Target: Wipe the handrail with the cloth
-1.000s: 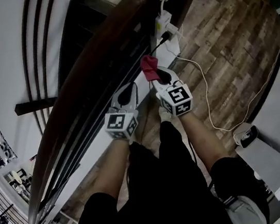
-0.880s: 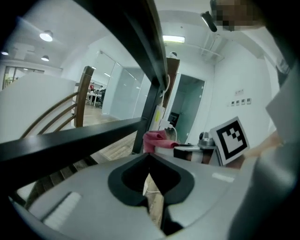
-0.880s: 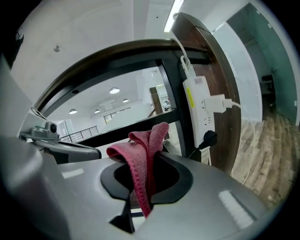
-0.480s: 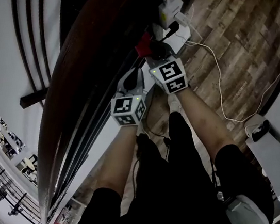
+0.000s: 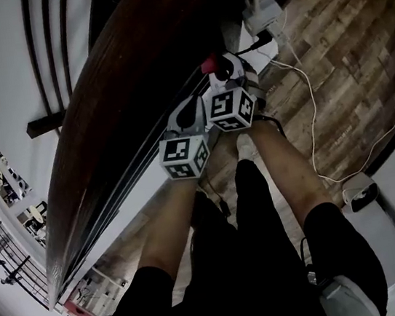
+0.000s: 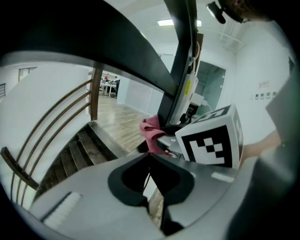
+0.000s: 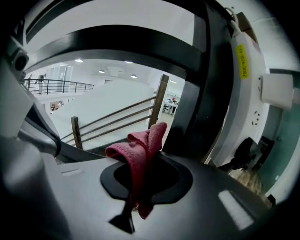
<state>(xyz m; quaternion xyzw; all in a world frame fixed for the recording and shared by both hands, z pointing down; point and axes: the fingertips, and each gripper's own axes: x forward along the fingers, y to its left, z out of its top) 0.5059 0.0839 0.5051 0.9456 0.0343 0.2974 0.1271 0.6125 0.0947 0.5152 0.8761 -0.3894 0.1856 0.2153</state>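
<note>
Reviewing the last second against the present position: the right claw [image 5: 222, 70] has advanced along the run of the handrail [image 5: 121, 91]. It now sits ahead of the left claw [image 5: 190, 107], where the two marker cubes had been nearly level. The cloth [image 5: 210, 64] has travelled with it and now lies just beside the handrail's near edge, at the far stretch close to the white socket strip [image 5: 264, 15] on the wooden floor [image 5: 344, 58].

Right claw: closed on the cloth. In the right gripper view the red fabric [image 7: 140, 140] is pinched between the jaws, with a folded lobe standing proud of the tips and a tail hanging below. The dark underside of the handrail [image 7: 117, 40] arches above it with open space between; no contact is shown.

Left claw [image 6: 150, 159]: jaws together, nothing between them. It stands beside the right claw's cube, with the cloth [image 6: 151, 133] visible just ahead and the stairs [image 6: 79, 150] below.

Assessment: the movement reads as an approach, not a wipe. The cloth is below and alongside the rail rather than on its top face, so no part of the rail appears to have been cleaned yet. The next move calls for raising the cloth onto the wood and pressing the free lobe flat. The short exposed fold leaves a risk of the claw's tips scraping the rail.
</note>
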